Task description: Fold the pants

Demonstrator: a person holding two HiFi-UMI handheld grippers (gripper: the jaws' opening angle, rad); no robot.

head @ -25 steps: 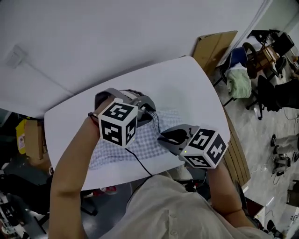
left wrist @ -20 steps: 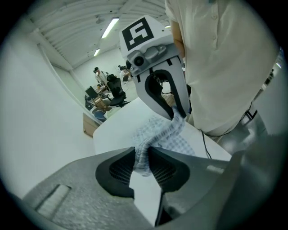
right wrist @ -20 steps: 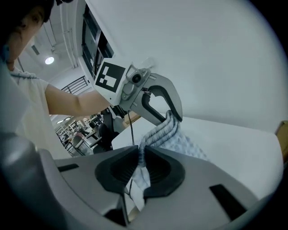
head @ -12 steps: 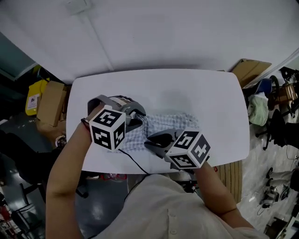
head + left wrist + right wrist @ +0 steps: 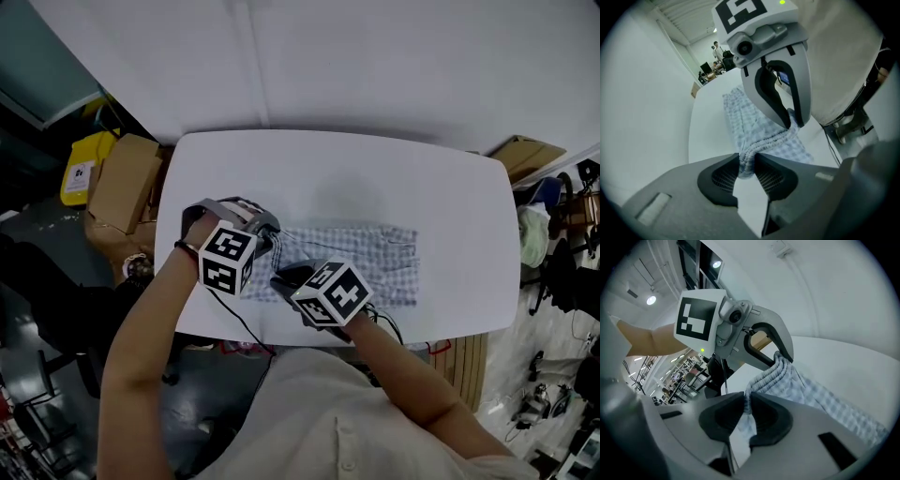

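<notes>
Left gripper (image 5: 270, 236) and right gripper (image 5: 281, 278) each clamp the left end of the pants (image 5: 370, 262) (bunched waistband, seemingly); their length runs rightward.

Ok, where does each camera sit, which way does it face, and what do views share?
Head view: on the person's head, facing steeply down at the white rounded table and blue-and-white checked pants; both forearms, left gripper and right gripper show.
Left gripper view: rides that gripper, looking along jaws shut on the pants' bunched edge; the torso shows.
Right gripper view: likewise, jaws shut on the same edge; the left forearm shows.
Shared: each gripper view shows the other gripper.
</notes>
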